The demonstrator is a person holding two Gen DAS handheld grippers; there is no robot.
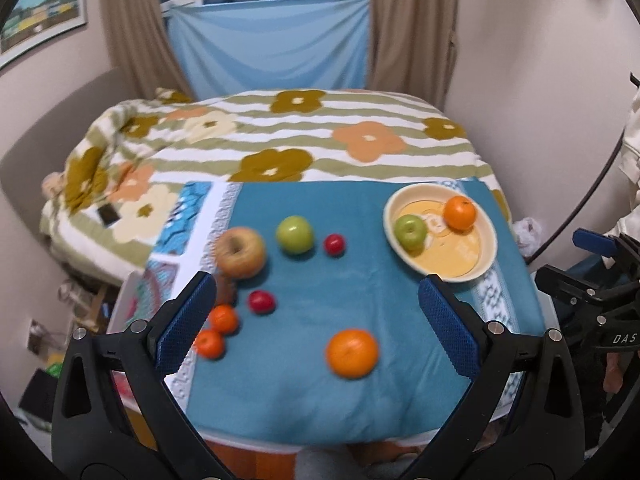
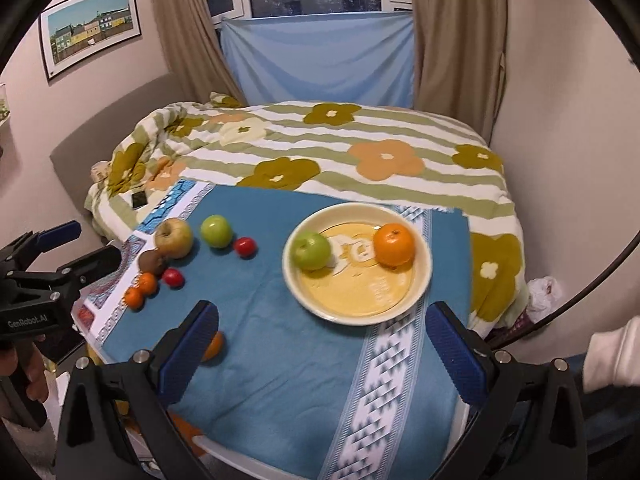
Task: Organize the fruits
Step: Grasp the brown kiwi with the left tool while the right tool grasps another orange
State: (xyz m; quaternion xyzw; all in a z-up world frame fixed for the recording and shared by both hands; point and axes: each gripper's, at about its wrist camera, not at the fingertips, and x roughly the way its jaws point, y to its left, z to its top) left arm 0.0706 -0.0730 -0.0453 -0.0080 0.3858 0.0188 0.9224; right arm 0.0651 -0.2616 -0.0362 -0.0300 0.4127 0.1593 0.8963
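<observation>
Your left gripper (image 1: 314, 304) & right gripper (image 2: 322, 334) both gape wide, ribbed blue pads (image 1: 448, 328) holding nothing. Round glossy cream plate (image 2: 424, 280) holds a smooth green apple (image 2: 311, 251) + dimpled orange (image 2: 394, 245); other fruit, incl. a loose orange (image 1: 352, 354), lies scattered on the teal cloth (image 1: 304, 392).

The left gripper (image 1: 314, 294) hung wide open over a blue cloth (image 1: 360, 280) strewn with fruit, while a bowl (image 1: 490, 256) held an apple (image 1: 410, 231) and orange (image 1: 460, 212).
</observation>
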